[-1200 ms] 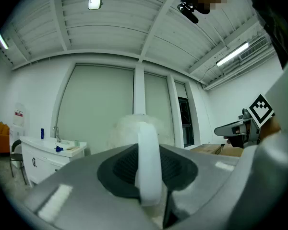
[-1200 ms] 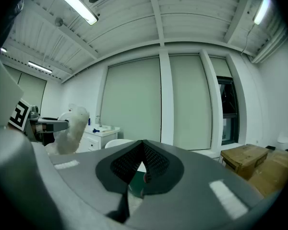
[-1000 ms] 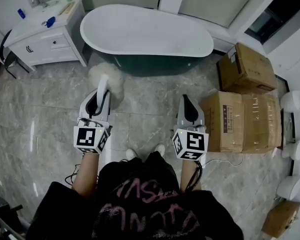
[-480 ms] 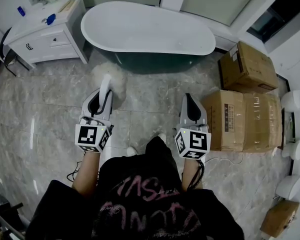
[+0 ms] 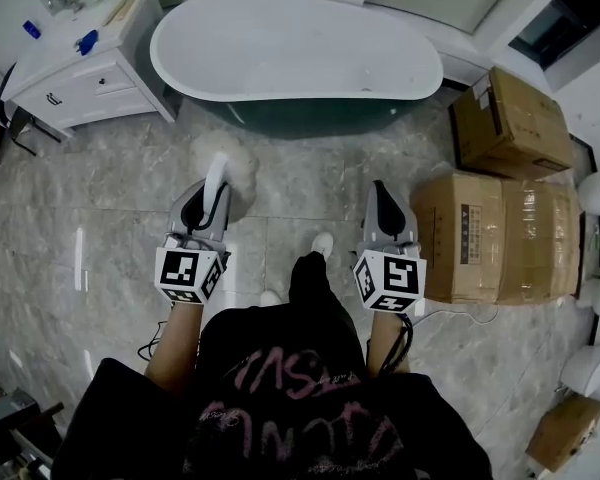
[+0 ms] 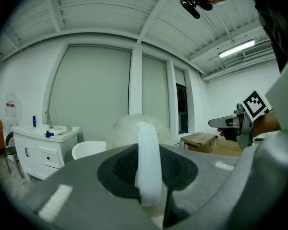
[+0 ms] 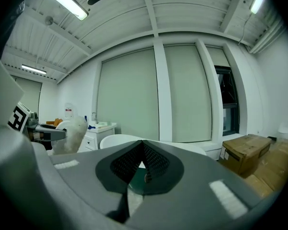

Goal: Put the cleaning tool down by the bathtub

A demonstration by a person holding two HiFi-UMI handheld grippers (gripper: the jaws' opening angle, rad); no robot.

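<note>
As we stand facing the bathtub (image 5: 290,53), the left tongs (image 5: 210,186) are clenched on the cleaning tool (image 5: 223,160). It is a duster with a slim white handle (image 6: 149,162) running up between the jaws and a fluffy pale head (image 6: 127,128) sticking out beyond their tips. It hangs above the floor tiles (image 5: 110,258), just short of the tub's dark near wall, not yet set down. The right tongs (image 5: 383,200) are pressed together on nothing, and their own view shows only the tub past the closed tips. We'd judge this tool feather-light. The head looks soft and squashy, so it should slump whichever way it lands, while the handle looks like stiff, smooth plastic, perhaps a bit slippery. That handle is the place to hold it, close to the head for control. Nothing looks fragile here, so a low, gentle release should do. Containers now: the bathtub looks empty, plain white inside. A pair of cardboard boxes (image 5: 460,238) to our right sit shut, contents unseen, with a third box (image 5: 510,118) beyond them near the tub's end. Over on the white vanity's worktop (image 5: 58,50), a small blue item (image 5: 88,41) lies near the middle and a blue bottle (image 5: 30,29) stands at its far left corner. The drawers (image 5: 80,93) below are closed.
</note>
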